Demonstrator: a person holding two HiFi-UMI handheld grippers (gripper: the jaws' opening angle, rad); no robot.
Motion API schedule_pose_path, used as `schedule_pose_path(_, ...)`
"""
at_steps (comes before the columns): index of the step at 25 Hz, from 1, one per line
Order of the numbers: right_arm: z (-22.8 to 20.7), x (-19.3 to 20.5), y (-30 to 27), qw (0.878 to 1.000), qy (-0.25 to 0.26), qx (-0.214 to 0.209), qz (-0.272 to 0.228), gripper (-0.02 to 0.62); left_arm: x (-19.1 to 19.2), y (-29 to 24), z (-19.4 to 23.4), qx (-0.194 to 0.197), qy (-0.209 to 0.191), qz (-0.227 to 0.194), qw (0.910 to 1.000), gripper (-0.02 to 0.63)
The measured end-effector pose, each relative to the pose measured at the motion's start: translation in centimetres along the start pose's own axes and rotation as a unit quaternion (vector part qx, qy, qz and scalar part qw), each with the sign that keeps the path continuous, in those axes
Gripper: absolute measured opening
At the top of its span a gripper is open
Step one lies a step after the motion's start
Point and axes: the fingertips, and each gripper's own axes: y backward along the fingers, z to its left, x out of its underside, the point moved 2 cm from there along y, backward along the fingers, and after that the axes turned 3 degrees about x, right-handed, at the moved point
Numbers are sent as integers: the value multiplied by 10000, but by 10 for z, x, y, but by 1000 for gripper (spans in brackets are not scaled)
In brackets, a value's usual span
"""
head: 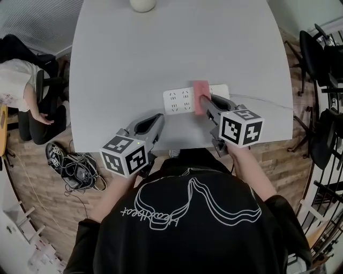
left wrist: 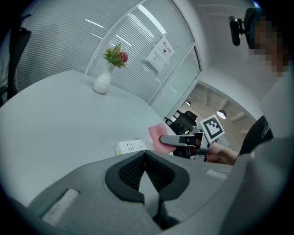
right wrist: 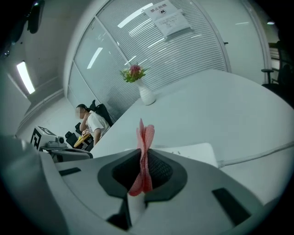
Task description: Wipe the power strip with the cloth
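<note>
Right now my R claw (head: pixel 204 100) pinches the pink cloth (head: pixel 200 89) over the power strip (head: pixel 179 100), lying 9-to-3; L claw (head: pixel 156 119) closed, empty.

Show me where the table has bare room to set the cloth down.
The table lies bare between the vase and the power strip, and left of it. Crowded at the near edge: power strip, its cord, the cloth in the right gripper, the left gripper.

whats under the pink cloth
The white power strip, on the table. The cloth, clamped in the right gripper, hides the part of the strip beneath it.
</note>
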Motion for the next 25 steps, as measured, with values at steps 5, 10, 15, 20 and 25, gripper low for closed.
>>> schedule_pose_path(5,26,-1,-21,9989,216,-355,193,43,-2,12,9,-171,121,-128,9997,14)
schedule_pose_path(10,50,5,-42,9965,443,-585,410,43,0,25,16,-294,201,-241,9991,14)
schedule_pose_path(15,75,16,-62,9933,652,-725,614,43,2,40,29,-409,274,-323,9983,14)
schedule_pose_path(20,80,26,-73,9919,736,-701,767,43,2,44,34,-462,315,-385,9977,14)
schedule_pose_path(25,80,31,-79,9912,744,-677,856,43,3,44,38,-469,349,-387,9975,14)
